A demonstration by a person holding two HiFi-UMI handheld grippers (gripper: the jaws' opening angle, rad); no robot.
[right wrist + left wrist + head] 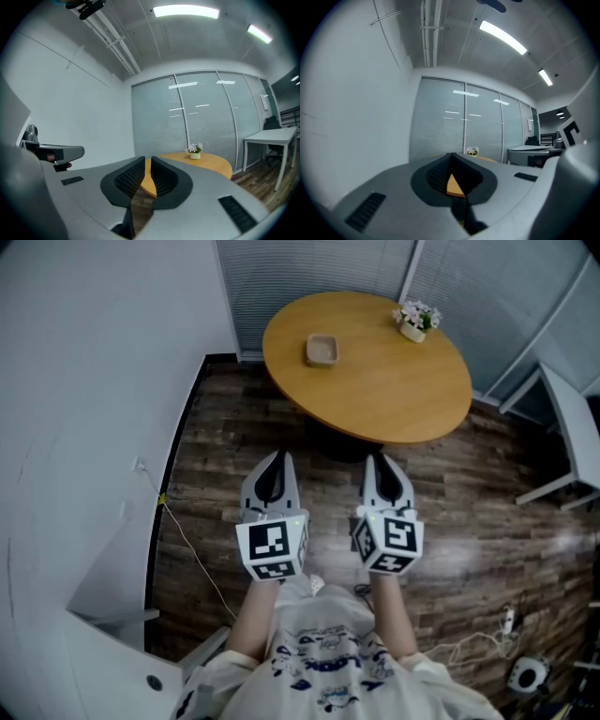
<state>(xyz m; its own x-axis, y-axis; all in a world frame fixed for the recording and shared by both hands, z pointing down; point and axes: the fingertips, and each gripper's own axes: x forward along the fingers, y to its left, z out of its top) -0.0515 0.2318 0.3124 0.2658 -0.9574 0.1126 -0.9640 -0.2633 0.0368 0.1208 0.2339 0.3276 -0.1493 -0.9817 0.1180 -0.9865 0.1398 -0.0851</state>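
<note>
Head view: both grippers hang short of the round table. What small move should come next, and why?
Probably a step forward: the left gripper and right gripper hover over floor, short of the table, where the small dish and flower pot sit.

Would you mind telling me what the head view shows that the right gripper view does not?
Only the head view: a small tray, floor cables, the person's shirt. Only the right gripper view: ceiling lights and pipes. Both: the round wooden table, the flower pot and the blinds behind it.
</note>
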